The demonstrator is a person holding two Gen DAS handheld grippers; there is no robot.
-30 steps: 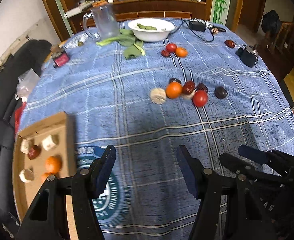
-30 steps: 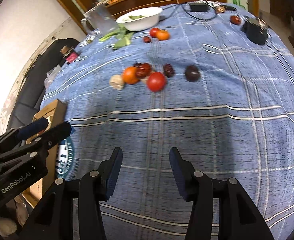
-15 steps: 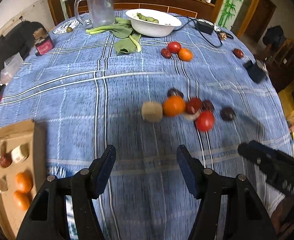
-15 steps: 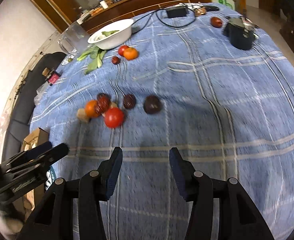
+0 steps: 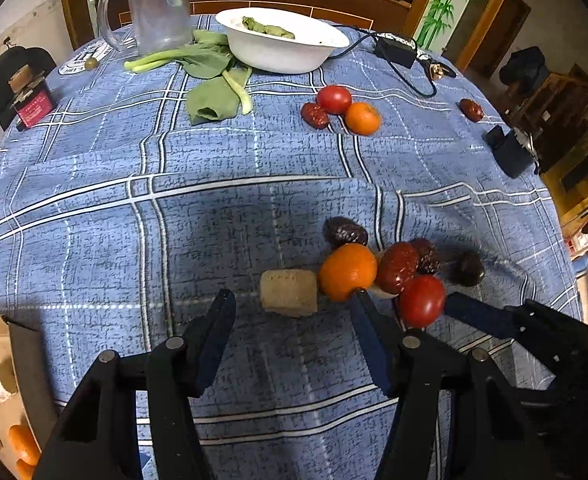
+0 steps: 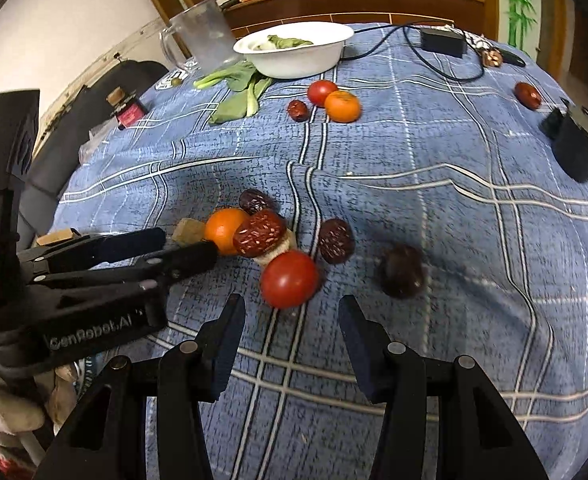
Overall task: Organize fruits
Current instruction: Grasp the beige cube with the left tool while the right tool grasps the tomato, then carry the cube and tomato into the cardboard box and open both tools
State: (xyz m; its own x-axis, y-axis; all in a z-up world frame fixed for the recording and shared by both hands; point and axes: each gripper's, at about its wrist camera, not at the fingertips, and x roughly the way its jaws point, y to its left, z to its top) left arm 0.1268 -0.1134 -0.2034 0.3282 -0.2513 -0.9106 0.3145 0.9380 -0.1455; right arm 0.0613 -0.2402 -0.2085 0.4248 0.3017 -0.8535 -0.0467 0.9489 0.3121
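A: Fruits sit clustered mid-counter: an orange (image 5: 347, 271), a tomato (image 6: 290, 279), dates, and a tan block (image 5: 289, 292) at the cluster's left.

B: Step in hand?

A: The approach, I'd judge. The left gripper (image 5: 292, 312) has just been narrowing its jaws, though they stand apart with the block just beyond them; the right gripper (image 6: 292, 316) gapes empty near the tomato.

B: Next?

A: Lower each further, then close gently; the tomato could roll.
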